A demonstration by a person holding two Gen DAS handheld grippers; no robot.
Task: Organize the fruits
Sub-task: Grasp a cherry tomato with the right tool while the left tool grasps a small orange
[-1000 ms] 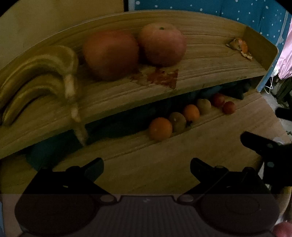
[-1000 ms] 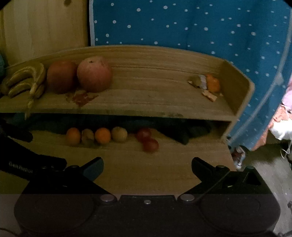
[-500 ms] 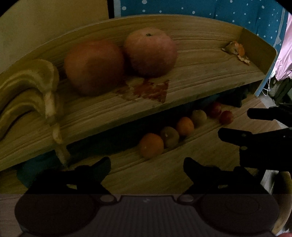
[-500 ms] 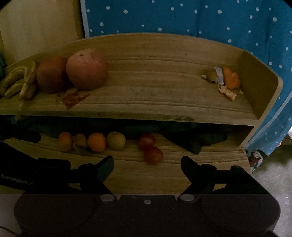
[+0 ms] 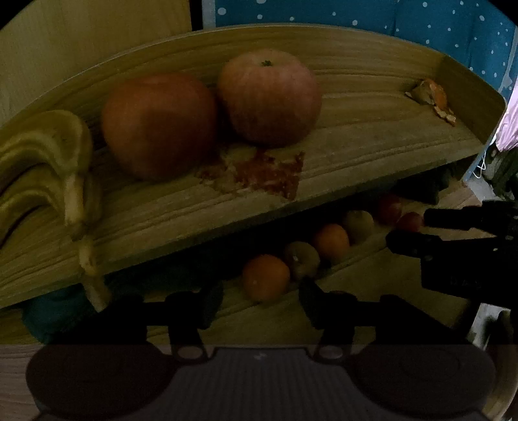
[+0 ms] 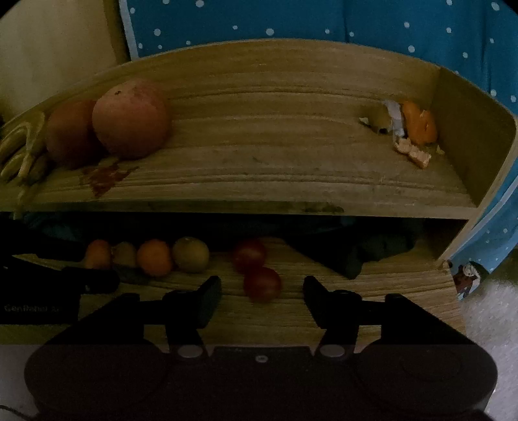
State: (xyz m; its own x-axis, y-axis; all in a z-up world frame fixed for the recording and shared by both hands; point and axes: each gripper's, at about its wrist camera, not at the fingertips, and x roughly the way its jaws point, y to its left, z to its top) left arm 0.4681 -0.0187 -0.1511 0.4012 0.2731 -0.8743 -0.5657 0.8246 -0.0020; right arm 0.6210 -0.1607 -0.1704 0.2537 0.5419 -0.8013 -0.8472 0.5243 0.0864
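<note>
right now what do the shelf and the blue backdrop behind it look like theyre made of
Shelf: looks like wood or a wood-look laminate, matt, with long grain lines running along the boards and a bent curved back panel. Blue backdrop: seems to be cloth, matt blue with white dots, hanging loosely past the shelf's right end; the dim light leaves the weave unreadable.

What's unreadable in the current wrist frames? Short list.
- Bananas: cut off by the left edge in the right wrist view.
- Dark bundle under the upper shelf: too shadowed to identify, both views.
- Leftmost orange: partly hidden by the left tongs in the right wrist view.
- Scraps at the shelf's right end: too small in the left wrist view.
</note>
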